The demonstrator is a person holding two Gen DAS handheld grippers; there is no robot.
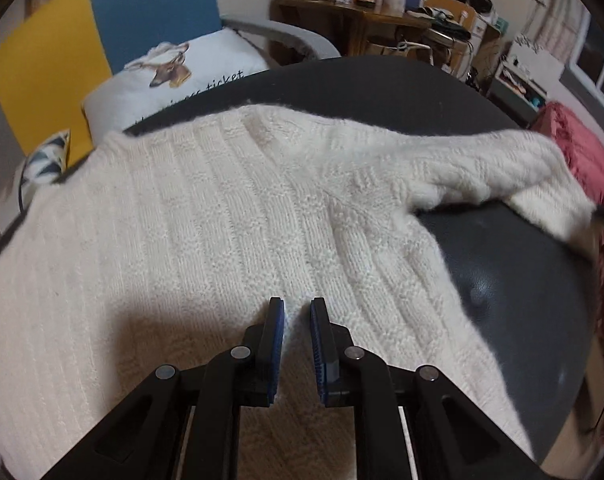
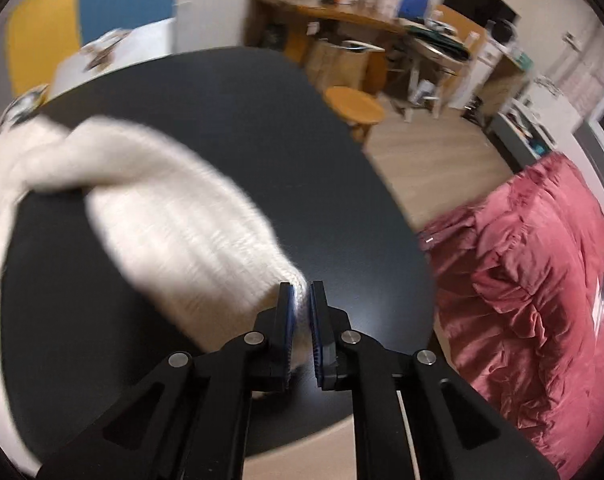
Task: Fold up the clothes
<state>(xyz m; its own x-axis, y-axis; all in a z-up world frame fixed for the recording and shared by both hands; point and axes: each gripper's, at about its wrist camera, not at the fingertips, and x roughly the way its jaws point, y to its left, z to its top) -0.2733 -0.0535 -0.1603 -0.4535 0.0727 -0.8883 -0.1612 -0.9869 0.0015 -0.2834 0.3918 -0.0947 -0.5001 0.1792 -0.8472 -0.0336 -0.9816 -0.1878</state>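
Clamped in my right gripper [image 2: 300,304], the cuff of the cream ribbed-knit sweater [image 1: 206,216] has its sleeve lifted off the round black table [image 2: 230,128]. Bare tabletop lies ahead of it, and a crumpled red blanket [image 2: 541,264] crowds the right edge. My left gripper [image 1: 296,320] hovers over the sweater's body with its jaws a narrow gap apart, gripping nothing. Only that view shows the body spread flat. The right view is motion-blurred, and the sweater's left part is cut off there.

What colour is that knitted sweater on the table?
Cream white, with ribbed and cable knit texture. The sweater shows best in the left wrist view.
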